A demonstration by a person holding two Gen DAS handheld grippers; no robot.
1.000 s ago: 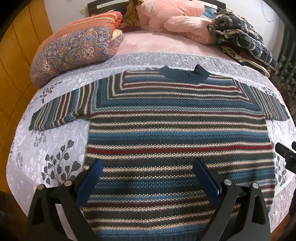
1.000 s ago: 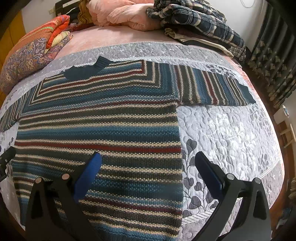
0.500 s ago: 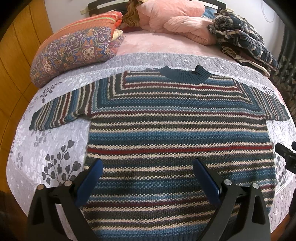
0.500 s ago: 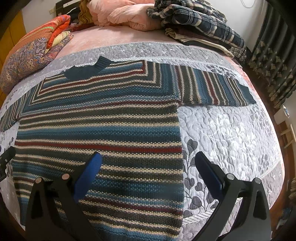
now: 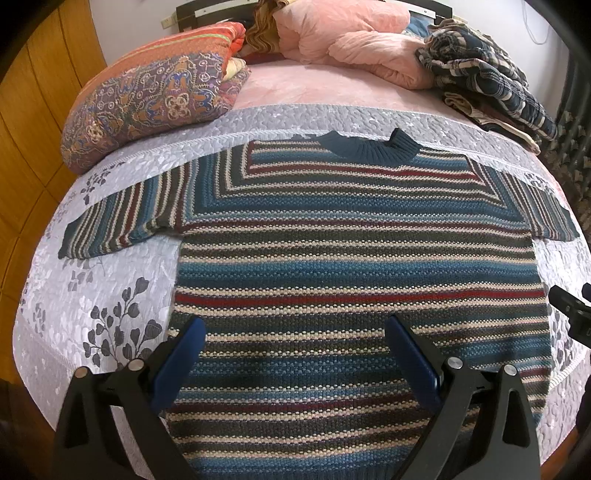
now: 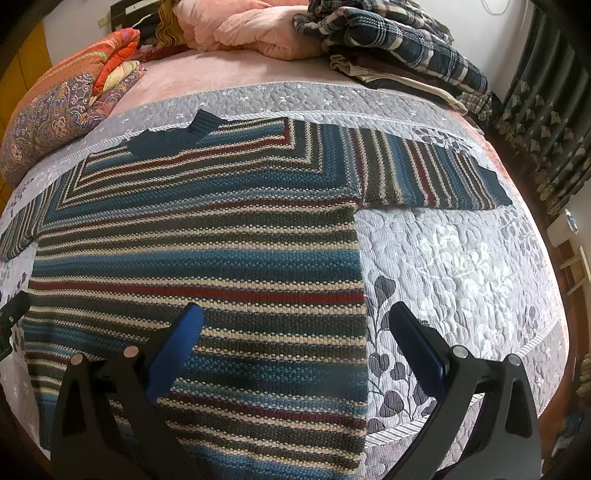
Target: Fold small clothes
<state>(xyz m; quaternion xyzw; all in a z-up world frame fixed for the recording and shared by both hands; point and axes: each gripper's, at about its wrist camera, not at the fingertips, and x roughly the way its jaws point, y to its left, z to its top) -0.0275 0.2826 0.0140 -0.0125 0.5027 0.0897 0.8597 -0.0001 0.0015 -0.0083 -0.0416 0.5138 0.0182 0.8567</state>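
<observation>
Nearest us, both sets of tongs hang spread wide and empty above the bed's near edge; the left tongs (image 5: 293, 341) sit over the sweater's (image 5: 354, 266) lower body, toward its left side, and the right tongs (image 6: 295, 328) straddle its right side seam, one finger over knit, the other over the quilt (image 6: 461, 258); neither seems to touch cloth yet. The sweater lies flat and face-up across the near half of the bed, hem toward the near edge, collar (image 5: 369, 147) away from us, sleeves stretched toward the left and right edges; no fold looks begun. To fold it well, we judge we should first bring each sleeve (image 6: 424, 173) in across the body, pinching only the cuff, lifting low, and laying it square so the thick knit does not bunch; then fold the hem up toward the collar. Both tongs point forward and slightly down, level with one another. Farther off, at the head of the bed, lie a pillow (image 5: 155, 99), pink bedding (image 5: 343, 33) and a plaid heap (image 6: 388, 40).
</observation>
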